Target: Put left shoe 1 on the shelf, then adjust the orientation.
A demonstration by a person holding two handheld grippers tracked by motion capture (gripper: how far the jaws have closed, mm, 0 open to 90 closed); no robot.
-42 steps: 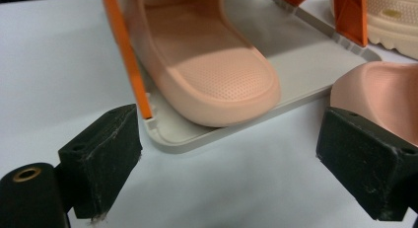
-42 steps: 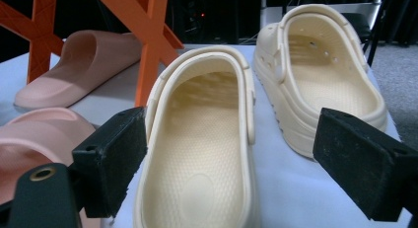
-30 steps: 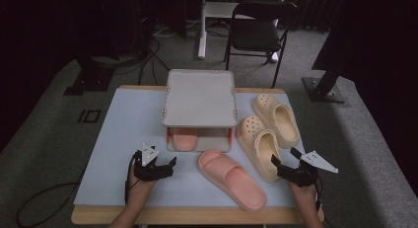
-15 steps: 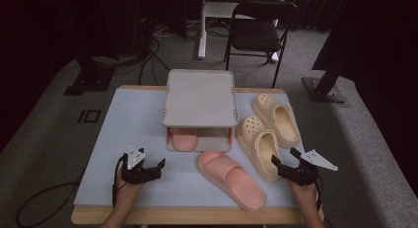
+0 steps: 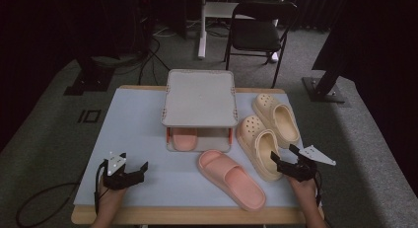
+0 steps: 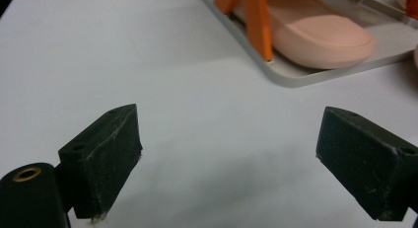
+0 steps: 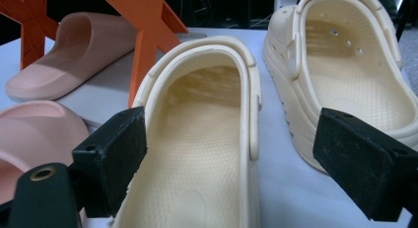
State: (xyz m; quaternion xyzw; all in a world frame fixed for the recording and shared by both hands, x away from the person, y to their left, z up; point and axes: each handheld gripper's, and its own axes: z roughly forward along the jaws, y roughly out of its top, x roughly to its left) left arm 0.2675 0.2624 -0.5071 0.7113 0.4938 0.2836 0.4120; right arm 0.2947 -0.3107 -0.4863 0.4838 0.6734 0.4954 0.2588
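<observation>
Jaws of both grippers stand wide apart with nothing between them. On the right, the right gripper sits at the heel end of the nearer cream-yellow perforated foam clog, close to it, though whether it touches cannot be told; in the right gripper view its two black jaws frame that clog's heel opening. A second cream-yellow foam clog lies just beside the first, farther from the person and nearer the table's right edge. The left gripper hovers over a bare part of the pale blue table top near the front left, well apart from the shoes. A pink foam slide sandal lies flat and angled near the front edge, between the two grippers. Its matching pink slide rests on the lower level of a small grey two-tier shoe rack with orange struts, which stands at the middle of the table.
</observation>
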